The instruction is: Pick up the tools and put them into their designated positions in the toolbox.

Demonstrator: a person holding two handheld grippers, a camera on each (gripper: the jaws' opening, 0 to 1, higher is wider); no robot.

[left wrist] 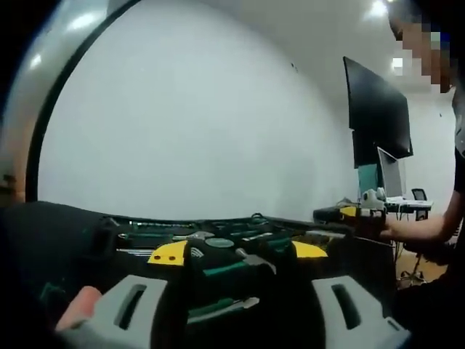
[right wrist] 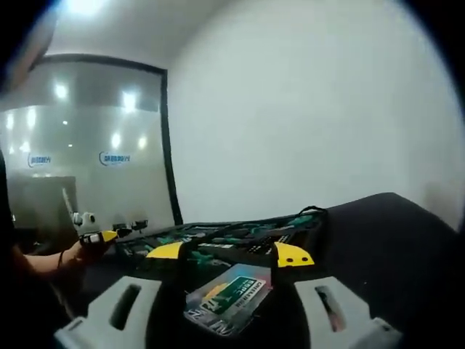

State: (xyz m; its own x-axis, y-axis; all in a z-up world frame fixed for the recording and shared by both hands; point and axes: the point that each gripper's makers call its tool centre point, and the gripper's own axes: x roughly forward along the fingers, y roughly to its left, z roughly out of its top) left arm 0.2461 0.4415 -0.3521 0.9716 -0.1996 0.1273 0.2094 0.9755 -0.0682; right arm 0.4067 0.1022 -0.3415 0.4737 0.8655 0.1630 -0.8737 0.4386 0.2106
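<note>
Two grippers, both spread wide and gripping nothing. Left gripper [left wrist: 238,251] held low and level, aimed straight at the open toolbox [left wrist: 109,227] on the black table [right wrist: 396,240], yellow tips framing the middle of the tray. Probably parked there to line up on a tool before closing, though that's just a guess. Right gripper [right wrist: 229,253] coming at the same box from the other side, also low, also gaping. Makes sense for reaching across without the two bumping, since they sit well apart at opposite ends.

As for the tools [left wrist: 225,270]: mostly green-handled with grey metal ends, lying in rows inside the tray, a couple nearer the left gripper's jaws at an angle rather than neatly slotted. Too small and blurry to name each one or say which slots are filled.

Also a flat packet [right wrist: 229,294] with a green and white label, lying between the bases of the right gripper's jaws, tilted. Not pinched as far as visible, with gaps on both sides. Can't tell whether resting on the box edge or on the table.

Background stuff: plain white wall [left wrist: 203,131], dark monitor [left wrist: 374,109] off to the side, a hand [left wrist: 407,229] behind the far gripper.

Sorting looks partly done at best.
</note>
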